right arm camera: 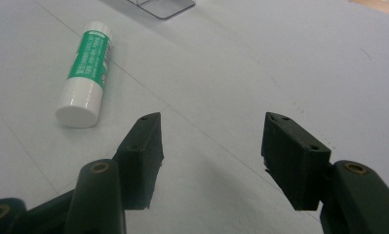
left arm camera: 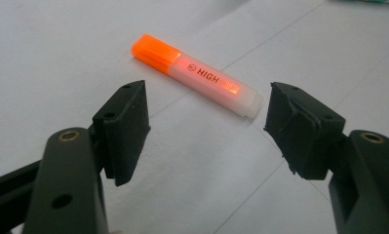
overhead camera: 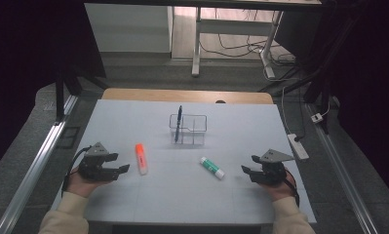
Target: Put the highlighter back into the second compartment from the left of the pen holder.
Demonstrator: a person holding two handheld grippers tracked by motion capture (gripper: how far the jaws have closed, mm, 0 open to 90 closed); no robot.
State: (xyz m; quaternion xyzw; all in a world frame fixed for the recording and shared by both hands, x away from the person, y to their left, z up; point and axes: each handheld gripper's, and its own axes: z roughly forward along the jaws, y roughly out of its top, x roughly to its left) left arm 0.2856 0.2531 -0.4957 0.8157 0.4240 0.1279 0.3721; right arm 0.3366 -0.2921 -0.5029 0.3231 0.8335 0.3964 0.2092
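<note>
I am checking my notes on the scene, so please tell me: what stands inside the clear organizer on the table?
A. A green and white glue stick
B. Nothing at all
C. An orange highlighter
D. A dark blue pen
D: in the high view a dark blue pen stands upright in the clear organizer, while the orange highlighter and the glue stick lie flat on the table nearer the person.
</note>
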